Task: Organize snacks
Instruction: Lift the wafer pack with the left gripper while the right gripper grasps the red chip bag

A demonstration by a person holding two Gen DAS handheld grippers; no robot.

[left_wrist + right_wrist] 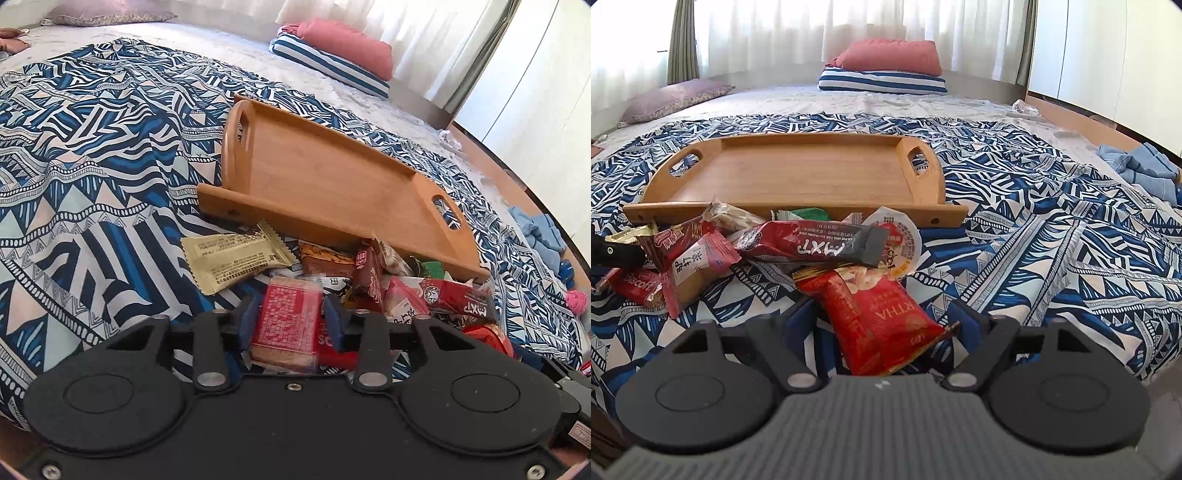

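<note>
An empty wooden tray (332, 177) (798, 173) lies on the patterned bedspread, with a pile of snack packets in front of it. My left gripper (291, 317) is shut on a red-printed wafer packet (286, 325). My right gripper (882, 321) is open, its blue pads either side of a red snack bag (875, 317) that lies on the bedspread. A long red and grey bar packet (812, 243) (458, 299), a gold packet (232, 258), a round lidded cup (897, 240) and a red Biscoff packet (635, 288) lie in the pile.
The blue and white bedspread (1034, 229) covers a bed. A striped cushion (882, 81) with a pink pillow (890, 57) sits at the far side. Blue cloth (1141, 170) lies at the right edge. A pink ball (576, 301) lies at the bedspread's right side.
</note>
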